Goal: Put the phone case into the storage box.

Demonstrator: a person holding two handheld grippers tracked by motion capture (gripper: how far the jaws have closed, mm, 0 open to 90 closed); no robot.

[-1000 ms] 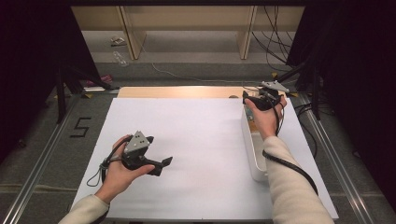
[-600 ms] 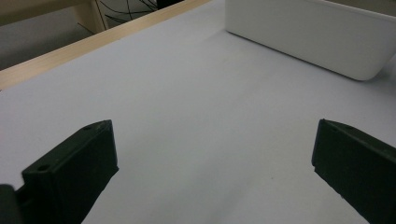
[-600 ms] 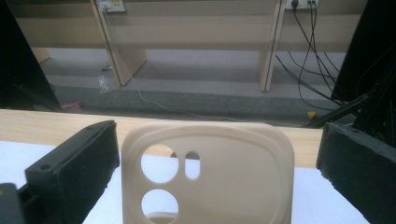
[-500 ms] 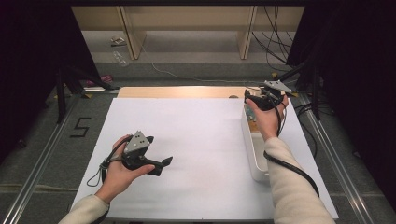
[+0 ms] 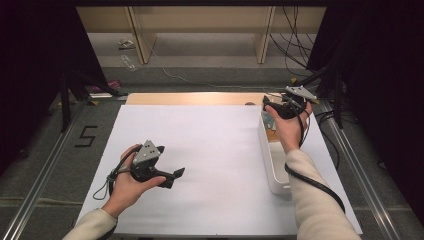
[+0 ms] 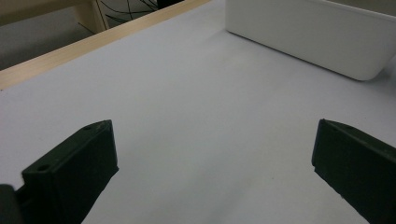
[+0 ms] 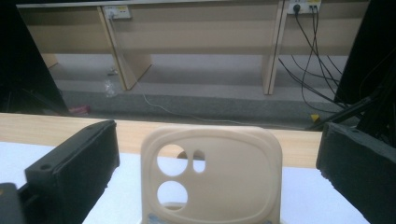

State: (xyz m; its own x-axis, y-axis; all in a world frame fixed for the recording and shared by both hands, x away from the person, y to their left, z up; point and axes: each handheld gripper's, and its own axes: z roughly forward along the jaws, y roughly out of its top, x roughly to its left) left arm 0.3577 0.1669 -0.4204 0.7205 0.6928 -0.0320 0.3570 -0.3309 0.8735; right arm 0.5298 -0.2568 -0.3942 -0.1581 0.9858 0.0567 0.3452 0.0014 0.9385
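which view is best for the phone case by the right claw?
The right gripper view: the cream phone case stands upright between the open right claw, camera cutouts plain. In the high view it is a small patch at the far end of the white bin. The left gripper view gives the bin's outer wall.

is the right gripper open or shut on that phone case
Open: in the right gripper view the jaws of the right gripper stand wide apart, clear of the upright phone case.

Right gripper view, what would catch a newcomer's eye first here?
A beige phone case stands upright between the wide-open jaws of the right claw, camera cutouts at its upper left. In the high view, that claw hovers over the far end of a white bin at the table's right edge. The left claw, also open, rests idle over the bare white tabletop.
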